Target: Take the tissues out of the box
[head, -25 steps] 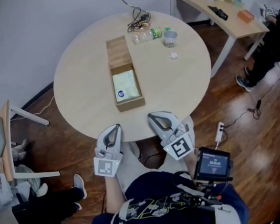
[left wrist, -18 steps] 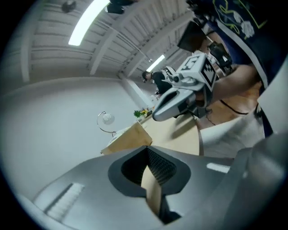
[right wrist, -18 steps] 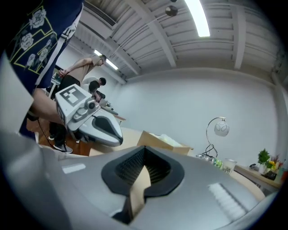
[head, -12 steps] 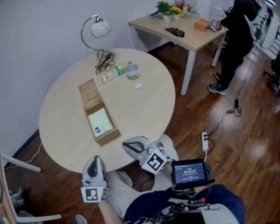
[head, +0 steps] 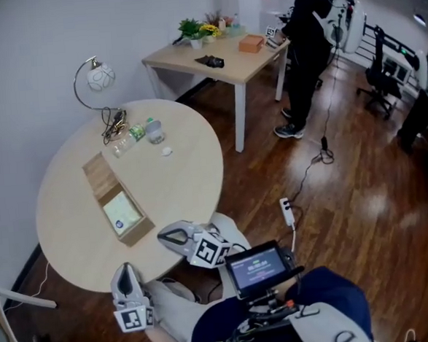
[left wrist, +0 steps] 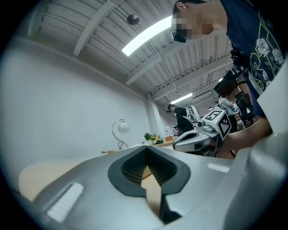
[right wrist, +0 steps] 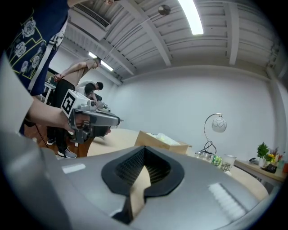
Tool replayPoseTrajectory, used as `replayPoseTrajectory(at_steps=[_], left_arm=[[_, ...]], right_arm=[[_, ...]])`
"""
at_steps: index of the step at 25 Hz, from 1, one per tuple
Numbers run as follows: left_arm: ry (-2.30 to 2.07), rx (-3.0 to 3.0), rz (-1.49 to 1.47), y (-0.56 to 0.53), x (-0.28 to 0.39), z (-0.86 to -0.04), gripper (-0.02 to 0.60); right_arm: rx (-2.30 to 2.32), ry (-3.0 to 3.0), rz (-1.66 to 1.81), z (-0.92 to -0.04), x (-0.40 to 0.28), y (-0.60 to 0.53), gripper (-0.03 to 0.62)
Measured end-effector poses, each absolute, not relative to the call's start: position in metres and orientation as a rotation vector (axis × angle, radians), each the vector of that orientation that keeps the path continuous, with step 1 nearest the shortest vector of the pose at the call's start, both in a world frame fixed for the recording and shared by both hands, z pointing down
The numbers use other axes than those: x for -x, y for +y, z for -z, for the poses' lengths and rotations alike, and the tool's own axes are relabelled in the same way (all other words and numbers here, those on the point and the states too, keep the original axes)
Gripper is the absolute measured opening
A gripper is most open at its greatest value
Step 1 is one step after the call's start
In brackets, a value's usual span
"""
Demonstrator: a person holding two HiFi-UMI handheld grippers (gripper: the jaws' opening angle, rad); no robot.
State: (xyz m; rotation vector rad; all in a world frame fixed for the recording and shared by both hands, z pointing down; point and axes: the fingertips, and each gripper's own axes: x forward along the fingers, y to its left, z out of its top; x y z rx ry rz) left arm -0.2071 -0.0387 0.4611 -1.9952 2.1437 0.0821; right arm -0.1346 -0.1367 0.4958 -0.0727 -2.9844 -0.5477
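A wooden box stands open on the round table, its lid laid flat behind it. Inside lies a pale green tissue pack with a small blue sticker. My right gripper is shut and empty at the table's near edge, just right of the box. My left gripper hangs lower, off the table edge near my knees, also shut with nothing in it. The left gripper view shows its jaws together. In the right gripper view the jaws are together too, with the box beyond them.
At the table's far side stand a lamp, a tangle of cable, a lying bottle and a glass. A desk and a standing person are farther right. A power strip lies on the wooden floor.
The head view has swung to the right, so the table now sits at the left. Both grippers have drawn back from the box toward my body, still shut.
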Motion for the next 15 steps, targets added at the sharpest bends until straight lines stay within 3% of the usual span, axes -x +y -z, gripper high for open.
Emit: replayPoseTrajectory(at_steps=[15], left_arm=[[2.109,1.953,-0.046,-0.0396,0.2068,-0.4581,0.003]], right_arm=[[0.103,-2.947,0.541,-0.5041,0.1384,-0.1351,-0.003]])
